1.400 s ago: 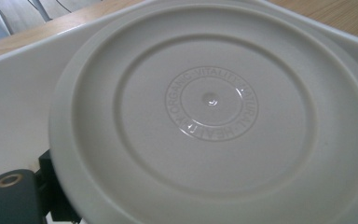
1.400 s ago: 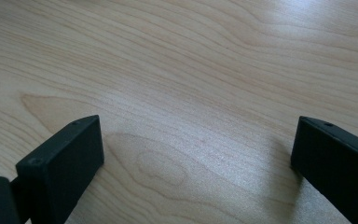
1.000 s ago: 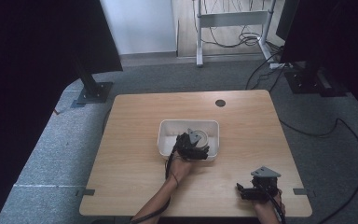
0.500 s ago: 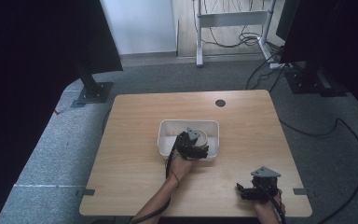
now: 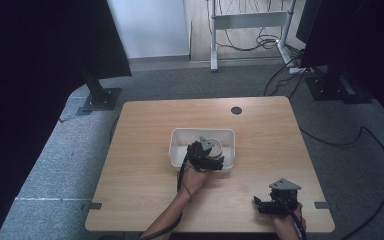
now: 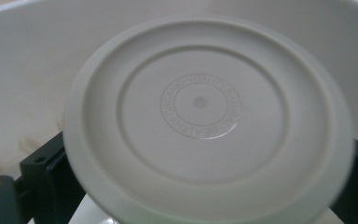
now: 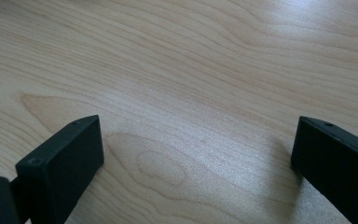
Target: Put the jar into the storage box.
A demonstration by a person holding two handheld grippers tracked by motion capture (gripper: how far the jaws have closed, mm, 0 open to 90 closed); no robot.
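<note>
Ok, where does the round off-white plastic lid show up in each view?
High view: the round off-white plastic lid sits mid-table, inside the white rectangular tub, at the left gripper.
Left gripper view: it takes up most of the picture, between the black fingers.
Right gripper view: bare wooden table.
Shared landmark: the white tub wall.

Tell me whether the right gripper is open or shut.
Open. The right gripper has its two black jaws standing far apart with bare wooden table between them, holding nothing.

Plate (image 6: 205, 116): lower rim cut off by frame edge; embossed ring lettering too blurred to read.
</note>
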